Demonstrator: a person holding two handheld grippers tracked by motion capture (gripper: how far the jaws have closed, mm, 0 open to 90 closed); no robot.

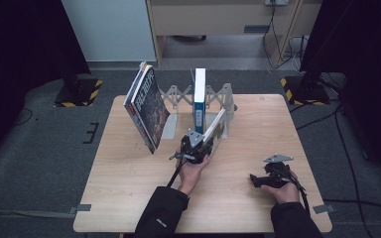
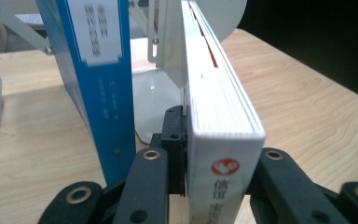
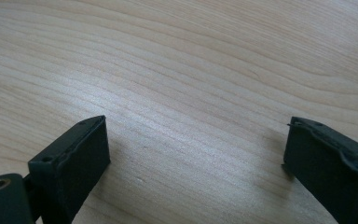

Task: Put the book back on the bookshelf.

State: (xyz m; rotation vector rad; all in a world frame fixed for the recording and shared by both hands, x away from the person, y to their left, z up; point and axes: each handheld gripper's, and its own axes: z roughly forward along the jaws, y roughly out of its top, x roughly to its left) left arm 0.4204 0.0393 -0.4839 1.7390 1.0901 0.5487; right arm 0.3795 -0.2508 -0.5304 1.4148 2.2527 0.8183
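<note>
My left gripper (image 1: 202,145) has its jaws clenched on the white book (image 2: 223,140), tilted at the rack's (image 1: 226,99) 5 o'clock end beside the blue book (image 1: 199,99). Letting go now, I judge it topples onto the bench (image 1: 129,188). The right gripper (image 1: 258,181) rests released.

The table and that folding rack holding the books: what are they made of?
The table looks like pale wood or wood-look laminate, matte, with visible grain lines. The rack seems to be thin light-grey metal, possibly plastic, smooth: flat crossed bars joined by small rivets.
</note>
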